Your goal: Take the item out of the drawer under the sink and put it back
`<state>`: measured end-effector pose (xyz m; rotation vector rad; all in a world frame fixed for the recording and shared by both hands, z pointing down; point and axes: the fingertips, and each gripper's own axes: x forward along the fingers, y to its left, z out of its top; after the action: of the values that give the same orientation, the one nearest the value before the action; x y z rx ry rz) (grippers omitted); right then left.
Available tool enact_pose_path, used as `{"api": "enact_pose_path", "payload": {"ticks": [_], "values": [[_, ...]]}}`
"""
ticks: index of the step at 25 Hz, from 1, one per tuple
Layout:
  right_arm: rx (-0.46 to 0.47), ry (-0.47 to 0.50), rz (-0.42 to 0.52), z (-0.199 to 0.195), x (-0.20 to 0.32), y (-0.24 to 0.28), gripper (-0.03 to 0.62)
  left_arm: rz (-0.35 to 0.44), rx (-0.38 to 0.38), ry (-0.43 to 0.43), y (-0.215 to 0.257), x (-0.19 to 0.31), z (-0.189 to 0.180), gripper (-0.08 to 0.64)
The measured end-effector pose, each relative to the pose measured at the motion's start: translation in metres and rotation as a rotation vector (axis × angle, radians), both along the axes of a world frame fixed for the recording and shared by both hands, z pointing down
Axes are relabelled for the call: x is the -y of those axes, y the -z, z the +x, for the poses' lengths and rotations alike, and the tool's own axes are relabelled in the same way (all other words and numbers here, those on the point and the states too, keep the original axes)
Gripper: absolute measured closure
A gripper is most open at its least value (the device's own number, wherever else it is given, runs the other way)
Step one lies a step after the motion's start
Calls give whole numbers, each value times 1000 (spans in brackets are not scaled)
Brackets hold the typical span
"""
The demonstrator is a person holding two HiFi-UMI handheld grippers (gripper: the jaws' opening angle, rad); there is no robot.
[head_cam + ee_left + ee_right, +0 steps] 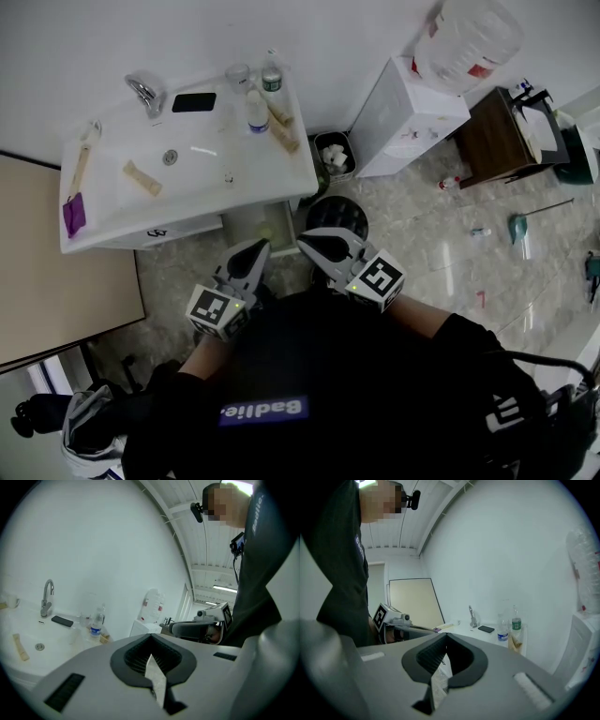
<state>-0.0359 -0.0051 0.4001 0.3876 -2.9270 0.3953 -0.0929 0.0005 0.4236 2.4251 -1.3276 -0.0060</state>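
The white sink cabinet (141, 220) stands ahead of me, and its drawer front (178, 232) below the basin looks closed. No item from the drawer shows. My left gripper (253, 253) and right gripper (319, 244) hover side by side close to my body, short of the cabinet, both shut with nothing held. In the left gripper view the jaws of the left gripper (151, 656) meet, with the basin (40, 646) and tap (47, 597) off to the left. The right gripper (443, 656) is likewise closed, and the tap (472, 616) lies far ahead.
On the sink top lie a black phone (194, 102), bottles (258, 111), a purple item (73, 214) and wooden sticks. A small bin (334, 155), a round black bin (337, 216) and a white water dispenser (412, 112) stand right of the cabinet. Litter lies across the floor.
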Motion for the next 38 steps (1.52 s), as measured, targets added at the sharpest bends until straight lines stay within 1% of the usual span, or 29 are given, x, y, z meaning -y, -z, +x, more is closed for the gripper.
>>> {"api": "enact_pose_path", "payload": {"ticks": [6,12,16,19,22,28,30,34,35,37,38], "values": [[5,18,-3,10,8,1,591,-95,37,35,-31,8,5,554],[-4,28,-3,20,11,-4,591,-189,71,63,-70,11,1,554],[-17,18,-20,29,12,-9,591,-257,60,92,-97,15,-3,554],[-21,11,-28,34,14,-11,591,-310,70,107,-121,17,-8,554],[-31,1,-31,38,16,-15,591,-335,99,116,-138,21,-10,553],[-49,-18,-37,44,22,-20,591,-397,153,96,-175,30,-13,552],[-59,-23,-40,46,24,-23,591,-420,153,109,-188,32,-16,552],[-75,-36,-50,50,26,-27,590,-477,135,163,-215,36,-29,551],[-78,-42,-55,50,27,-28,590,-491,136,169,-221,37,-31,545],[-86,-52,-65,51,30,-32,591,-514,143,174,-233,40,-36,495],[-89,-54,-68,50,31,-34,590,-524,148,176,-239,41,-38,487]]}}
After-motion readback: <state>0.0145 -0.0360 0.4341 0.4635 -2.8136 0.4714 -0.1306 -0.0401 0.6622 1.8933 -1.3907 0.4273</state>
